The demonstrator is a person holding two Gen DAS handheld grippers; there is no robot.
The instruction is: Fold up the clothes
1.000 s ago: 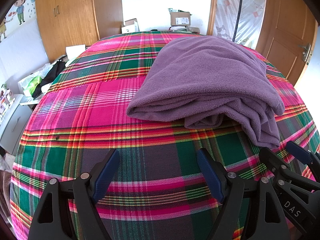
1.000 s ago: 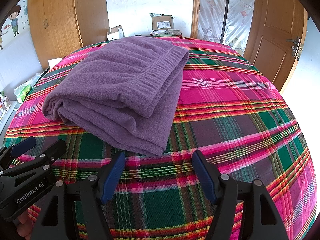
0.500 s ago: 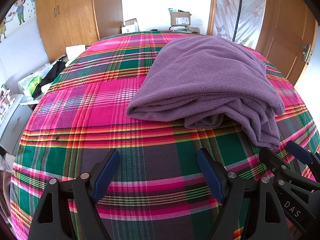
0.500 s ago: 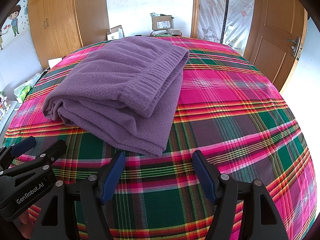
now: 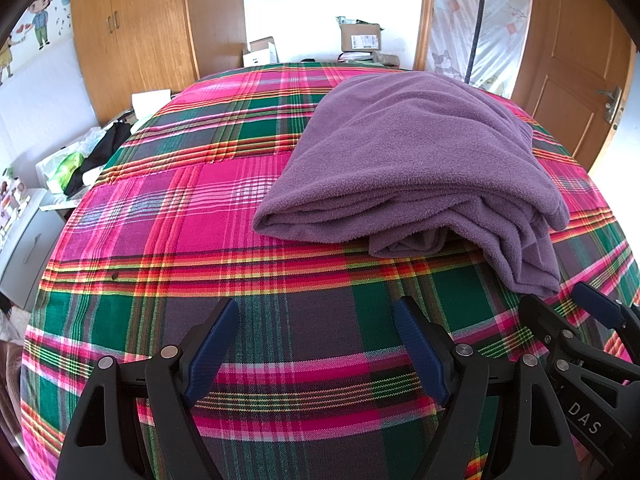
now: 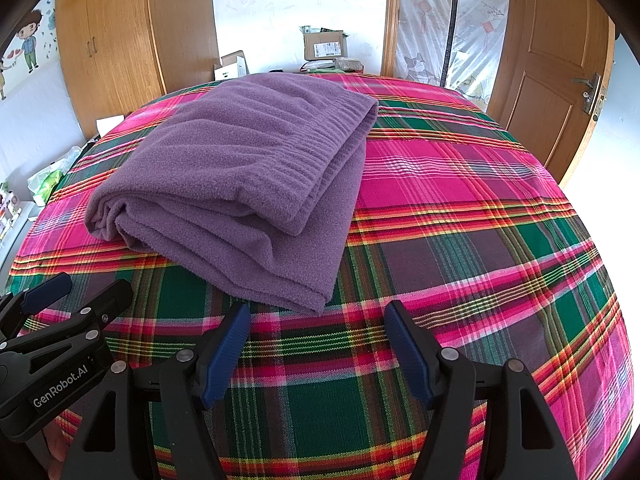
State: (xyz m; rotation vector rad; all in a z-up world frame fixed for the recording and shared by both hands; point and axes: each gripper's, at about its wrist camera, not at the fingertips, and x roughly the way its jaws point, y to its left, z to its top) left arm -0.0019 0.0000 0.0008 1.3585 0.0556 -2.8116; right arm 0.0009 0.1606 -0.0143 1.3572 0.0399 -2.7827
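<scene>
Purple fleece garment (image 6: 240, 184) folded, ribbed waistband seen only from right, both grippers' jaws wide.

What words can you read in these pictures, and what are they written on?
"DAS": white letters on the black body of the right tongs, seen in the left wrist view.
"GenRobot.AI": white letters on the black body of the left tongs, seen in the right wrist view.
Cardboard box by the far wall: it has a white label, but the print is too small to read.
Purple garment and plaid bedcover: no words.
</scene>
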